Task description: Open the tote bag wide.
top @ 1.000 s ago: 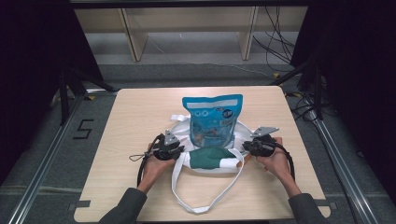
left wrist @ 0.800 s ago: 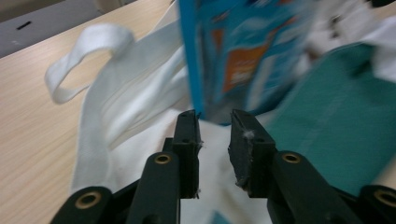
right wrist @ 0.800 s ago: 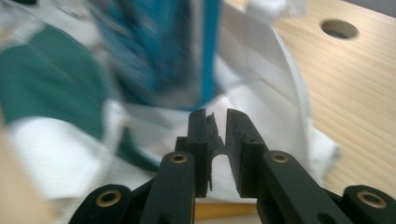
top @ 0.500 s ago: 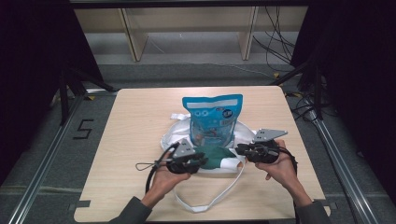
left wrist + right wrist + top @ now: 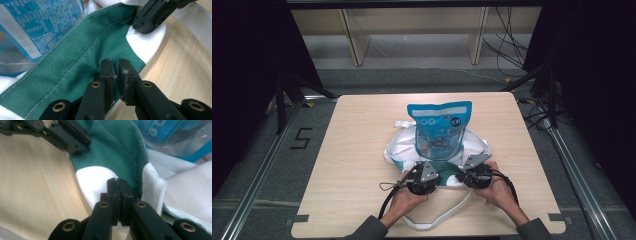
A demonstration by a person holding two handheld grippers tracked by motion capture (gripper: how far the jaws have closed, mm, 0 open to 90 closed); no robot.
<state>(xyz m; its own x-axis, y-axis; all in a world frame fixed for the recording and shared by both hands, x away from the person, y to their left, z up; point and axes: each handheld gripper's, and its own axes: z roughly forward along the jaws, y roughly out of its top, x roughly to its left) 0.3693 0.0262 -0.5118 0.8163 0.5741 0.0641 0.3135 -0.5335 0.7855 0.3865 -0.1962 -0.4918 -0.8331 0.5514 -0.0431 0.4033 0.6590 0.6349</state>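
Note:
A white cloth bag point(image 5: 398, 146) with a green lining point(image 5: 75, 62) lies flat mid-table. A blue snack pouch point(image 5: 439, 131) rests on it, its lower end at the bag's mouth. My left gripper point(image 5: 438, 183) sits at the near rim of the mouth, its jaws pinched on the green hem point(image 5: 115, 75). My right gripper point(image 5: 461, 178) is close beside it, jaws shut on the rim where white cloth meets green point(image 5: 118, 195). In the left gripper view the right gripper point(image 5: 150, 17) shows at upper right.
The bag's white strap point(image 5: 447, 216) loops toward the table's near edge between the person's forearms. A black cable point(image 5: 387, 197) trails from the left gripper. Bare wooden tabletop point(image 5: 357, 150) surrounds the bag. Wooden shelving point(image 5: 412, 30) stands beyond the table.
Both grippers have come in from the bag's two sides toward its near middle. They now sit close together, each pinching the rim of the mouth.

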